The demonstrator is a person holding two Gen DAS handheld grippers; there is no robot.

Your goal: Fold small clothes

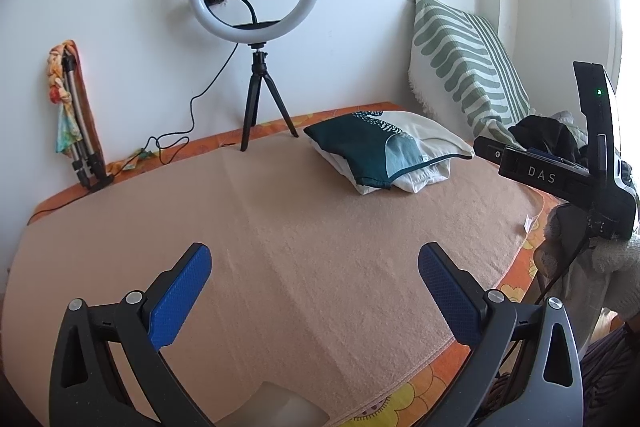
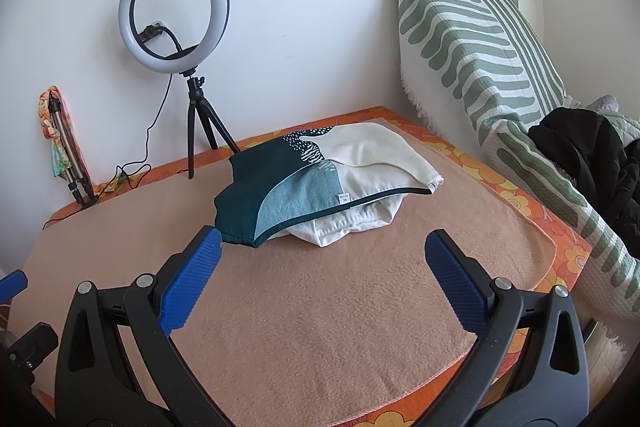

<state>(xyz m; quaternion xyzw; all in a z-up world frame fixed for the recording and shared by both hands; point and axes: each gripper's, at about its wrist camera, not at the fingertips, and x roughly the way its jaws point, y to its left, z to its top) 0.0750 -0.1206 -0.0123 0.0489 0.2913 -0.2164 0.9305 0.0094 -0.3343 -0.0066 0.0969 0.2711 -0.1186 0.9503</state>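
Clothes make a small stack on the far part of a peach-coloured blanket (image 2: 340,307): a folded garment in dark teal, light teal and cream panels (image 2: 320,179) lies on top of a white garment (image 2: 352,223) that bulges out beneath its near edge. The blanket covers an orange flowered sheet (image 2: 520,203) whose border shows along the back and right edges. The left gripper (image 1: 314,265) hovers above bare blanket well short of the stack, its blue-padded fingers (image 1: 182,291) spread wide with nothing between them. The right gripper (image 2: 322,253) hangs closer to the stack, jaws equally wide and empty; in its own view the tip of the left-hand finger (image 2: 192,275) overlaps the teal garment's near corner, though whether they touch cannot be told. In the left wrist view, the right gripper's black body marked "DAS" sits at the right edge above a hand in a pale knitted glove (image 1: 600,259). Behind the stack a ring light on a small black tripod (image 2: 176,15) stands by the white wall, its cable trailing leftwards. A folded tripod wrapped in colourful cloth (image 2: 62,143) leans against the wall at far left. A green-and-white striped cushion (image 2: 472,55) props up at the right, with a dark garment (image 2: 588,151) heaped on it.
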